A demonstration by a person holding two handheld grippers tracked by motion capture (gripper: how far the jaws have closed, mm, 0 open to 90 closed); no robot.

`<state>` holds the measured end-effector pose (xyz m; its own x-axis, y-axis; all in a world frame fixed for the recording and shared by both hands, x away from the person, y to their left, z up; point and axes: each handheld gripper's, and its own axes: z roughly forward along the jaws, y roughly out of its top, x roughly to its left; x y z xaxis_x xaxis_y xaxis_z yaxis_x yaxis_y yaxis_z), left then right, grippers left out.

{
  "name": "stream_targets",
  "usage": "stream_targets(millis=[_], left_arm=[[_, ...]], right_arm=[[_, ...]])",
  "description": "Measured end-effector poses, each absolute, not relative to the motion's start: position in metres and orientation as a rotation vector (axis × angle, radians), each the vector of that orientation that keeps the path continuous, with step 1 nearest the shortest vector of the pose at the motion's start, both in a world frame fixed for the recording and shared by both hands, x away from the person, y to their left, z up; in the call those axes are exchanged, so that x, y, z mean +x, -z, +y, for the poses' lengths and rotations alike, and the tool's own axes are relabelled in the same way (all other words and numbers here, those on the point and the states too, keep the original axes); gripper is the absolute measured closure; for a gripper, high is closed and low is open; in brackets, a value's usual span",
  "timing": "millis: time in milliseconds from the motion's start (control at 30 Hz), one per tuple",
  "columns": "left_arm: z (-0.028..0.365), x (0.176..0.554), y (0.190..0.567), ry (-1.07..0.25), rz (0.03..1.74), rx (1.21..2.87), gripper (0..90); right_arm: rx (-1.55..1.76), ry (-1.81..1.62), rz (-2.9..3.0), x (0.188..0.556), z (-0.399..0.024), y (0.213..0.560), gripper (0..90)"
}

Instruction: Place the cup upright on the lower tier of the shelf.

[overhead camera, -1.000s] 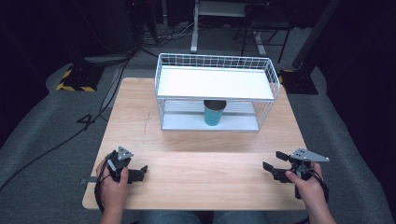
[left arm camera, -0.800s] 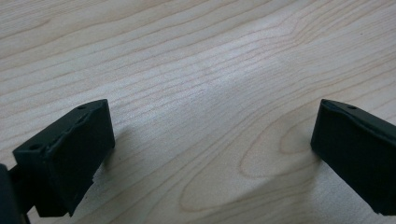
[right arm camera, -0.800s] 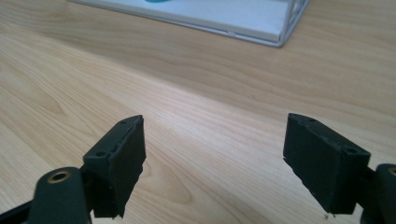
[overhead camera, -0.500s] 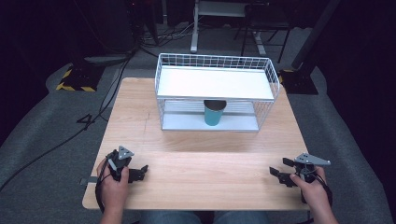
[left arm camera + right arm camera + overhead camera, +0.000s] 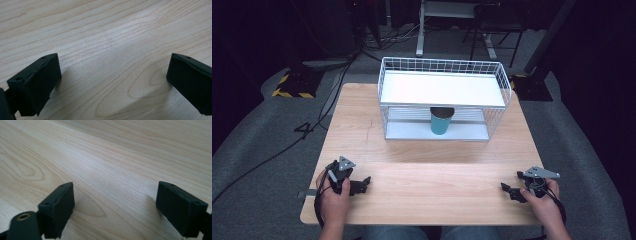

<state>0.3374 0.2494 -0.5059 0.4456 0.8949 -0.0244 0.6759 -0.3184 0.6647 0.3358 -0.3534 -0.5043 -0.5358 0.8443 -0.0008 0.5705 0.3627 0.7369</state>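
The person's left hand [image 5: 333, 196] rests at the near left corner of the wooden surface [image 5: 432, 175], forearm entering from the near edge. It holds the left gripper [image 5: 362, 184] low over the surface, pointing toward the right edge. In the left gripper view, the left gripper [image 5: 113, 82] has its two black jaws spread wide, with bare wood grain between them; nothing is held.

The right hand [image 5: 544, 197] sits at the near right corner. Its right gripper [image 5: 507, 190] points toward the left edge, with the grey three-cornered plate on top. In the right gripper view, the right gripper [image 5: 115, 205] also has its jaws wide apart, close above the wood, holding nothing.

A white wire rack [image 5: 442, 90] stands at the middle of the far edge, well apart from both grippers. A teal cup [image 5: 441, 121] stands upright on its lower shelf, beneath the white upper shelf.
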Motion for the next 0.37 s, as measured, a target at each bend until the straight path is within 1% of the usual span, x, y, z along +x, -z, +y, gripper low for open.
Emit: stream_targets(millis=[133, 367], left_arm=[[0.2494, 0.3374, 0.5059, -0.469, 1.31, 2.095, 0.0], [0.2489, 0.338, 0.5059, -0.474, 1.314, 2.092, 0.0]], right_arm=[[1.238, -0.973, 2.249, 0.336, -0.3517, 0.5046, 13.4], [1.238, -0.974, 2.249, 0.336, -0.3517, 0.5046, 13.4]])
